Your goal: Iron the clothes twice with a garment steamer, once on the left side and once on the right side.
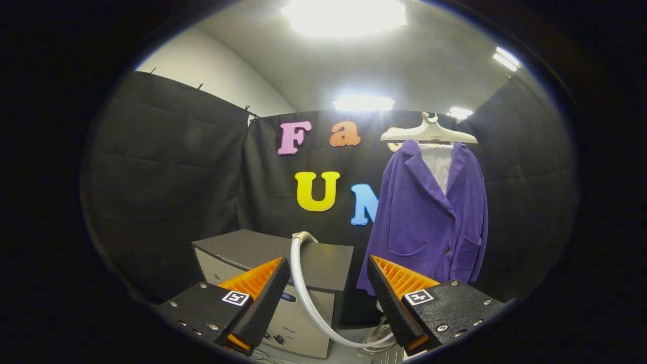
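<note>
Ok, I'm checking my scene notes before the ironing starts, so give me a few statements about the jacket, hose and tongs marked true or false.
1. The purple jacket hangs on a white hanger. True.
2. The tongs are shut on the hose. False: they are open, and the white hose runs beyond the gap.
3. The hose rises to the grey box. True.
4. The jacket lies folded on the box. False: it hangs beside it.

The tool (328, 293) is level, its fingers (263, 298) spread wide, holding nothing.
</note>
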Motion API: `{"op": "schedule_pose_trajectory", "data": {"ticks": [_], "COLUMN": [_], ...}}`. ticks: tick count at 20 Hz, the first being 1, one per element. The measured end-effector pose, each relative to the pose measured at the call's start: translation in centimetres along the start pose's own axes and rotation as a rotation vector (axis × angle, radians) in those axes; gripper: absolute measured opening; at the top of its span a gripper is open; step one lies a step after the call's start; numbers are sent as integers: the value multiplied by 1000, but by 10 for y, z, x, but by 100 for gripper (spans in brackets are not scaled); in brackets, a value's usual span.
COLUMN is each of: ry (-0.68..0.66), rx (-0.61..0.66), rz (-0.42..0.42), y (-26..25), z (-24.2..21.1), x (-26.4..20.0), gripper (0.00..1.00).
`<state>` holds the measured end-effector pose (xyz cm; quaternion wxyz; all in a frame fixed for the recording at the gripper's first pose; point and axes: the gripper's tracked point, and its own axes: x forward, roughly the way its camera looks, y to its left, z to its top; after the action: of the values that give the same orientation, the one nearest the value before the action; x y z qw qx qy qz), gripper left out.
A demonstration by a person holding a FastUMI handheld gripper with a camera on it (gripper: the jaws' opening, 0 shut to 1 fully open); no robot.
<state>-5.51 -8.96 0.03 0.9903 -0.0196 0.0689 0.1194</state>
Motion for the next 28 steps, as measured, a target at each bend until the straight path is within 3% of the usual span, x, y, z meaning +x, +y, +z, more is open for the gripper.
{"op": "schedule_pose_trajectory", "data": {"ticks": [10,17,21,28], "ry": [-12,35,168,449], "rx": [-24,36,114,215], "rz": [-120,-133,-155,-126], "y": [-35,-11,12,79], "z": [25,67,54,-15], "x": [85,169,222,331], "gripper": [95,95,95,94]}}
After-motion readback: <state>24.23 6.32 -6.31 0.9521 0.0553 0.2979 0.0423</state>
